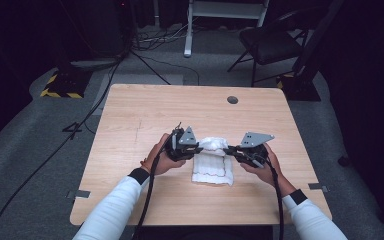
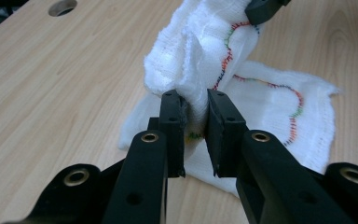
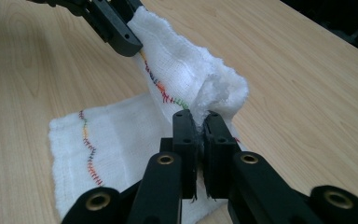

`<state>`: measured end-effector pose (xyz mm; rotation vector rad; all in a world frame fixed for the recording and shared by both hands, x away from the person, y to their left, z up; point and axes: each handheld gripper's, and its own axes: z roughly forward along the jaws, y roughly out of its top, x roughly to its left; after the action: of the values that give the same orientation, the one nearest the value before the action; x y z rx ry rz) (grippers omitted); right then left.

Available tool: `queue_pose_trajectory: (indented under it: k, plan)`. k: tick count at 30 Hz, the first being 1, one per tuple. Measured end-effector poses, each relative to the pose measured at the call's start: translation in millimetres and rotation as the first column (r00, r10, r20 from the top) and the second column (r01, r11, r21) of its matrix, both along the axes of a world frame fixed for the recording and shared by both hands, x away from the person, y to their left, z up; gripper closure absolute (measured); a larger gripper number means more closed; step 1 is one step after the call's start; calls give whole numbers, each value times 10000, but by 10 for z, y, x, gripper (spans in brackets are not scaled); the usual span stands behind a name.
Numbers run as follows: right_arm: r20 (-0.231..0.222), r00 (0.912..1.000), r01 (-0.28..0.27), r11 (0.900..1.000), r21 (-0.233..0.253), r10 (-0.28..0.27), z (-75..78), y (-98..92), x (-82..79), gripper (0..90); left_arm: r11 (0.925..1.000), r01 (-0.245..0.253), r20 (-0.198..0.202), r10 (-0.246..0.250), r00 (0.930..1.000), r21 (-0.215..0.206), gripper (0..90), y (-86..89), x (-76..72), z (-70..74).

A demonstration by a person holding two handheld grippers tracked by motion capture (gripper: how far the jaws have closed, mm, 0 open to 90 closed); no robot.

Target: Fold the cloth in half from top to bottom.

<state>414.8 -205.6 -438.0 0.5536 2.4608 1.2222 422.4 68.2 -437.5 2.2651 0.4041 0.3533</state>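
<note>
A white gauze cloth (image 1: 211, 167) with a wavy multicoloured stitched line lies on the wooden table (image 1: 130, 120), its far edge lifted. My left gripper (image 1: 198, 148) is shut on the cloth's far left corner, and the pinched fabric (image 2: 193, 88) bulges up between its jaws (image 2: 195, 116). My right gripper (image 1: 228, 150) is shut on the far right corner, the cloth (image 3: 191, 74) bunched above its jaws (image 3: 200, 123). The raised edge spans between both grippers. The near half of the cloth (image 3: 102, 154) rests flat on the table.
A round cable hole (image 1: 232, 100) sits near the table's far edge. Bare wood surrounds the cloth on all sides. Beyond the table stand a black chair (image 1: 270, 45), a white frame leg (image 1: 188, 30) and cables on grey carpet.
</note>
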Motion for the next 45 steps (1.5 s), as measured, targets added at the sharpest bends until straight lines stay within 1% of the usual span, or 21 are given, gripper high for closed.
queue_pose_trajectory:
  k: [5,7,9,10,12,14,15,19,24,27,28,30,33,36,39,41,43,44,45]
  plan:
    - [-106,9998,-164,9998,-103,163,-51,2,-62,851,9999,138,-75,-138,9999,99,778,4,-65,-44]
    - [-110,9996,-271,9996,-125,270,-66,-1,-89,848,9995,270,-138,-268,9995,157,778,2,-101,-60]
    - [-179,9993,-342,9992,-185,339,-79,-17,-126,841,9993,359,-114,-358,9993,95,775,7,-143,-65]
    - [-243,9988,-428,9990,-148,425,-96,-33,-149,839,9991,397,-154,-395,9991,122,774,11,-165,-68]
    - [-382,9983,-452,9987,-246,442,-130,-56,-182,837,9989,450,-206,-447,9988,145,774,11,-211,-91]
    - [-552,9976,-460,9971,-602,427,-193,-69,-232,835,9977,548,-252,-539,9982,392,783,2,-260,-116]
    - [-575,9973,-496,9962,-709,456,-216,-79,-256,835,9972,616,-284,-604,9978,431,792,-3,-288,-129]
    - [-799,9956,-555,9954,-786,492,-262,-124,-322,819,9925,911,-363,-884,9954,813,815,-30,-362,-189]
    - [-896,9937,-738,9946,-725,672,-263,-167,-393,830,9900,1065,-636,-1009,9929,926,843,-38,-388,-242]
    - [-850,9935,-825,9929,-858,752,-291,-178,-429,858,9885,1081,-689,-1012,9925,1054,850,-26,-424,-267]
    - [-870,9931,-867,9921,-909,788,-300,-183,-442,867,9868,1090,-726,-1007,9923,1201,851,-16,-440,-279]
    - [-882,9924,-948,9899,-1053,856,-320,-194,-463,877,9847,1117,-729,-1026,9920,1334,857,-1,-466,-305]
    - [-967,9908,-1056,9870,-1207,942,-349,-205,-487,870,9830,1085,-787,-976,9921,1485,857,32,-501,-323]
    - [-964,9916,-975,9878,-1215,860,-357,-238,-503,838,9854,996,-879,-880,9922,1379,833,86,-523,-326]
    - [-844,9937,-818,9921,-949,738,-321,-287,-511,789,9881,903,-898,-794,9928,1246,798,152,-573,-312]
    - [-693,9962,-589,9947,-840,531,-279,-304,-510,752,9910,714,-795,-626,9949,1133,765,203,-606,-285]
    - [-486,9984,-332,9971,-689,298,-227,-301,-491,689,9951,393,-616,-338,9975,906,693,242,-603,-256]
    - [-423,9990,-199,9976,-660,171,-204,-294,-480,669,9966,252,-617,-204,9979,783,642,255,-590,-246]
    - [-367,9992,-165,9981,-586,144,-191,-289,-472,658,9985,82,-788,-39,9969,537,621,267,-556,-234]
